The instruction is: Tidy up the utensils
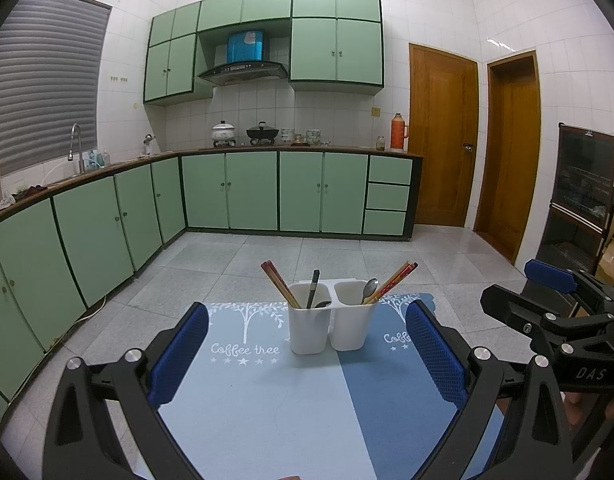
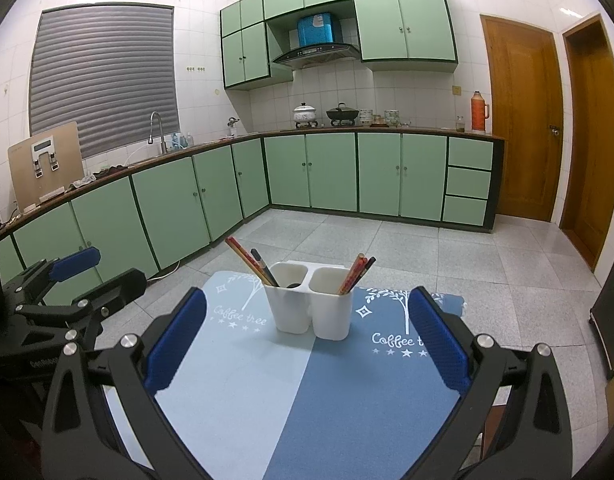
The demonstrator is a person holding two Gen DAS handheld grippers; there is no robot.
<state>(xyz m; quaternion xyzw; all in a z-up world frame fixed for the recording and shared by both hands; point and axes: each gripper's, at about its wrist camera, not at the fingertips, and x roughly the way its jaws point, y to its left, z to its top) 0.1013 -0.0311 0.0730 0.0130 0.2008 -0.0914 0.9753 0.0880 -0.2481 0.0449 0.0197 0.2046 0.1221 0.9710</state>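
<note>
A white two-compartment utensil holder (image 1: 331, 326) (image 2: 311, 312) stands near the far edge of a blue mat (image 1: 275, 400) (image 2: 291, 392). Its left cup holds red-brown chopsticks (image 1: 280, 283) (image 2: 247, 260) and a black-handled utensil (image 1: 313, 288). The right cup holds a metal spoon (image 1: 369, 289) and more chopsticks (image 1: 393, 281) (image 2: 357, 274). My left gripper (image 1: 307, 352) is open, well short of the holder, with nothing between its blue pads (image 1: 179, 360). My right gripper (image 2: 307, 340) is open and empty too, also back from the holder. Each gripper shows at the side of the other's view.
The mat covers a small table whose far edge lies just behind the holder. Beyond is grey tiled floor (image 1: 211, 268), green kitchen cabinets (image 1: 251, 188) along the left and back walls, wooden doors (image 1: 443, 136) at right, and a dark cabinet (image 1: 583, 200) at far right.
</note>
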